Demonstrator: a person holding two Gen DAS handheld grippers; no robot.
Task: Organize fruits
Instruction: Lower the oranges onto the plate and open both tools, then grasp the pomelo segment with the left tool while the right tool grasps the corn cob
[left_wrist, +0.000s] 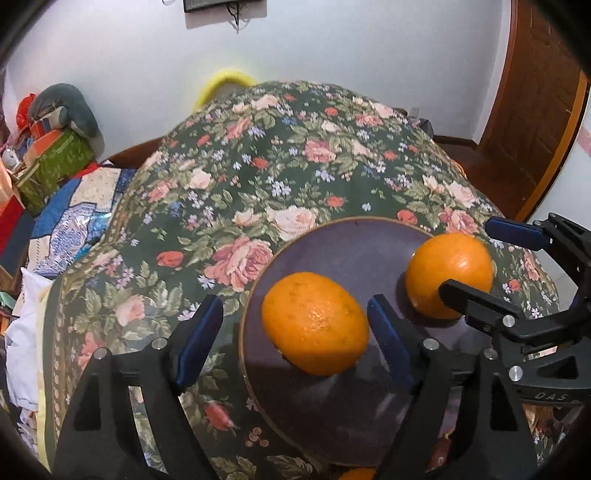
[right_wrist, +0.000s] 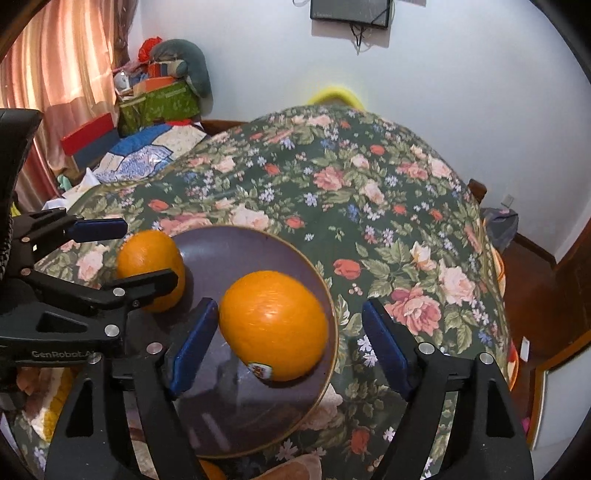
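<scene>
Plate (left_wrist: 332, 236): dark purple, round, thin gold rim, laid on a floral cloth (left_wrist: 236, 177) spread over the tabletop. Two oranges are held in it.

Left orange (left_wrist: 316, 323): seen lying on the plate between the fingers of the left hand-held gripper (left_wrist: 295, 339). The jaws are spread wide on either side of it; a gap shows at the left pad, while contact at the right pad cannot be told. Nothing is gripped. In the right wrist view this same fruit (right_wrist: 151, 267) is partly hidden behind the left gripper (right_wrist: 122, 254).

Right orange (right_wrist: 273, 325): seen on the plate (right_wrist: 236, 243) near its right edge, a small sticker on its lower side. The right hand-held gripper (right_wrist: 291, 339) is held wide open around it; the left pad (right_wrist: 192, 343) lies at or just beside the fruit, the right pad stands well clear over the cloth (right_wrist: 369, 192). Nothing is clamped. In the left wrist view this orange (left_wrist: 448, 273) is flanked by the right gripper (left_wrist: 491, 258).

A sliver of a further orange item (left_wrist: 356, 473) is glimpsed at the bottom edge, below the plate; its nature cannot be told.
</scene>
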